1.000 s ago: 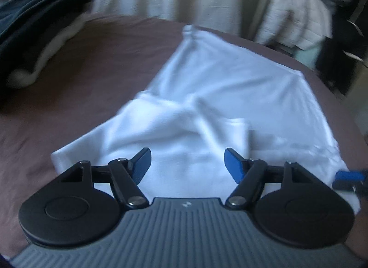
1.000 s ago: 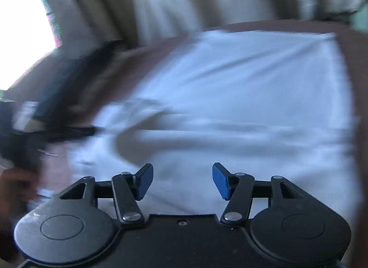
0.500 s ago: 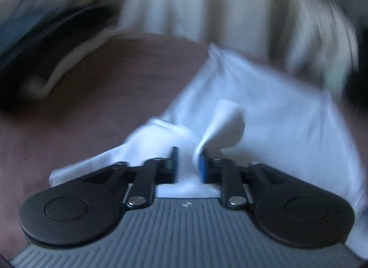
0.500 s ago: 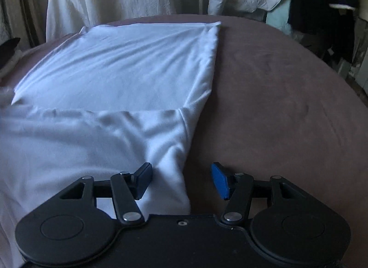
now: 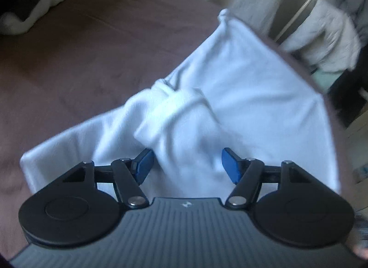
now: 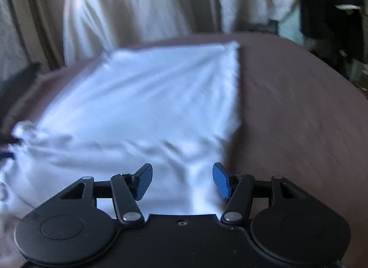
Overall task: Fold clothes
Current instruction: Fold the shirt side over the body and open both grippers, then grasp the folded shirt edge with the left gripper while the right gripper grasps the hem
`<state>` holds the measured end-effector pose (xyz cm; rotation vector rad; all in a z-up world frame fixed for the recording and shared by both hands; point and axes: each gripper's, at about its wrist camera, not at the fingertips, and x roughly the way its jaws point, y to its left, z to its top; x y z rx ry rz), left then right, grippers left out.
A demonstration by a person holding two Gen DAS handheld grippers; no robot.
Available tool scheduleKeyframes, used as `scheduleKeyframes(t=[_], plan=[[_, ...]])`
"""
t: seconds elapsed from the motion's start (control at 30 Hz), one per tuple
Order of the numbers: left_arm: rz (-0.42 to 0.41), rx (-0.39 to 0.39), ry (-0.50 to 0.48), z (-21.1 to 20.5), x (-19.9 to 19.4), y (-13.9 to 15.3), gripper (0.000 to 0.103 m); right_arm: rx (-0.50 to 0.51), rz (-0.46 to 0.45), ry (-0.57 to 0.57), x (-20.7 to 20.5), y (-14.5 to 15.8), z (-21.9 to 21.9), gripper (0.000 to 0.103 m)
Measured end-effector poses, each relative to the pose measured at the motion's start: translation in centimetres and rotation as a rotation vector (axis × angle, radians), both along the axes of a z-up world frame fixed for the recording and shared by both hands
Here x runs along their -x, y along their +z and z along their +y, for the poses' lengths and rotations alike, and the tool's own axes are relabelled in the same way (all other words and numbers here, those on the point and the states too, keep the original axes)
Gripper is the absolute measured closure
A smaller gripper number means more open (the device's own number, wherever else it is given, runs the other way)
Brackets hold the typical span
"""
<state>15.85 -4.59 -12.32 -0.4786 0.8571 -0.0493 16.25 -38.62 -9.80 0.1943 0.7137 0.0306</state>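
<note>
A white T-shirt (image 5: 241,97) lies spread on a bed covered with a brown bedspread (image 5: 92,44). In the left wrist view the left gripper (image 5: 185,166) hangs just above the near part of the shirt with its blue-padded fingers (image 5: 143,166) spread wide and nothing between them. A folded-over sleeve (image 5: 170,111) lies bunched and creased on the shirt's body, just ahead of the fingers. At the far left of the bed sits a heap of dark and white bedding (image 5: 39,7).

In the right wrist view the right gripper (image 6: 182,181) is over the near right part of the T-shirt (image 6: 147,106), fingers (image 6: 222,181) also spread apart and empty; the right finger sits close to the shirt's straight right edge, beyond which the bedspread (image 6: 299,118) is bare. Pale garments (image 6: 119,12) hang behind the bed. Both views are slightly blurred.
</note>
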Motion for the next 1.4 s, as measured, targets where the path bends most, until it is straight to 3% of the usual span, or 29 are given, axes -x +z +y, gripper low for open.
scheduleKeyframes(t=[0.17, 0.27, 0.37, 0.43, 0.5, 0.57, 0.63, 0.67, 0.7, 0.77, 0.83, 0.9, 0.93, 0.97, 1.1, 1.2, 1.3, 1.4], plan=[[-0.053, -0.067, 0.018, 0.6, -1.1, 0.6, 0.057, -0.087, 0.003, 0.138, -2.9, -0.8, 3.8, 0.040], [-0.086, -0.096, 0.022, 1.4, -0.9, 1.5, 0.057, -0.101, 0.097, 0.112, -3.9, -3.0, 5.5, 0.039], [-0.120, -0.125, 0.027, 2.3, -0.8, 2.3, 0.056, -0.051, 0.080, 0.111, -2.6, -3.1, 6.6, 0.039], [-0.133, -0.098, -0.024, 2.3, -0.1, 2.5, 0.054, -0.066, 0.078, 0.113, -1.4, -2.6, 6.6, 0.039], [-0.143, -0.085, -0.092, 1.9, 0.5, 2.2, 0.062, -0.135, 0.101, 0.109, -0.9, -2.2, 5.9, 0.039], [-0.122, -0.215, -0.138, 0.2, 0.0, 1.3, 0.089, -0.228, 0.136, 0.091, -0.7, -2.0, 4.9, 0.038], [-0.036, -0.444, -0.128, -1.4, -0.8, 0.0, 0.095, -0.317, 0.172, 0.058, -0.8, -3.1, 4.0, 0.037], [-0.016, -0.547, -0.113, -1.9, -1.0, -0.4, 0.102, -0.328, 0.183, 0.058, -0.7, -3.3, 3.9, 0.038], [-0.002, -0.648, -0.097, -2.2, -1.1, -0.7, 0.101, -0.322, 0.189, 0.068, -0.6, -3.3, 4.0, 0.038], [0.009, -0.713, -0.066, -1.5, -0.6, -0.3, 0.099, -0.310, 0.203, 0.087, -0.3, -3.2, 4.0, 0.038], [0.030, -0.631, -0.056, 0.6, 0.3, 0.8, 0.097, -0.302, 0.233, 0.104, 0.2, -2.5, 3.8, 0.037], [0.061, -0.496, -0.066, 2.7, 1.6, 1.9, 0.074, -0.301, 0.276, 0.152, 1.0, -1.3, 2.9, 0.037], [0.078, -0.428, -0.072, 3.7, 2.2, 2.5, 0.049, -0.300, 0.295, 0.180, 1.5, -0.6, 2.3, 0.037], [0.089, -0.363, -0.077, 4.5, 3.1, 2.8, 0.038, -0.302, 0.305, 0.191, 2.2, -0.1, 1.6, 0.037], [0.149, -0.105, -0.077, 6.4, 6.3, 2.5, 0.037, -0.399, 0.342, 0.140, 6.1, 0.6, -1.9, 0.033], [0.226, 0.102, -0.049, 7.4, 8.0, 0.7, 0.037, -0.546, 0.361, 0.055, 9.7, -2.3, -3.8, 0.025], [0.245, 0.177, -0.033, 7.2, 8.9, -0.7, 0.037, -0.709, 0.345, -0.082, 12.7, -6.7, -4.4, 0.025], [0.179, 0.272, 0.021, 7.5, 8.9, -1.3, 0.035, -0.917, 0.286, -0.129, 12.9, -9.0, -3.9, 0.023]])
